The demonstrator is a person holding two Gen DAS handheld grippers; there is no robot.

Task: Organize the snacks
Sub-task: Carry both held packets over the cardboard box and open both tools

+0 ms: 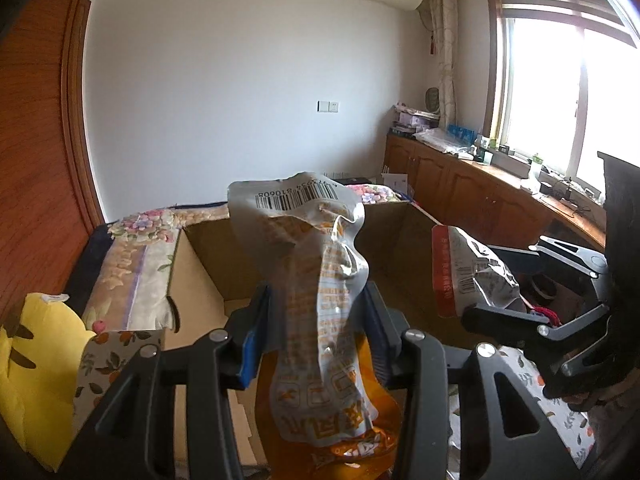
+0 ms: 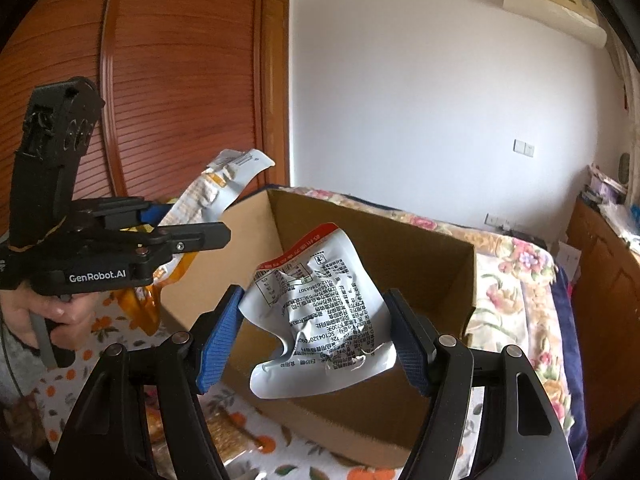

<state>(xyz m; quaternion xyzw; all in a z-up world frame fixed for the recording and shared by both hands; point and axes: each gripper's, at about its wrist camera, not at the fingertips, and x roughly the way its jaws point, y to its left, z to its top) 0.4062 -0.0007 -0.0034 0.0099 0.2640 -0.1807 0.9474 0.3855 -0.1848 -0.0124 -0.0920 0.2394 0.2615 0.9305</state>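
My left gripper [image 1: 316,336] is shut on an orange and silver snack bag [image 1: 316,280], which stands up between its blue pads, barcode end up, above the near side of an open cardboard box [image 1: 200,264]. My right gripper [image 2: 316,336] is shut on a crumpled white snack bag with a red strip [image 2: 320,304], held over the same cardboard box [image 2: 400,248]. Seen from the left wrist, the right gripper [image 1: 492,280] and its white bag [image 1: 468,268] hang at the box's right side. Seen from the right wrist, the left gripper [image 2: 208,224] and its orange bag [image 2: 208,196] are at the left, with a hand gripping the handle.
The box sits on a bed with a floral cover [image 2: 512,280] and an orange-patterned sheet [image 2: 256,440]. A yellow plush [image 1: 36,360] lies at the left. A wooden wardrobe [image 2: 160,80] stands left of the bed, and low wooden cabinets [image 1: 460,184] run under the window.
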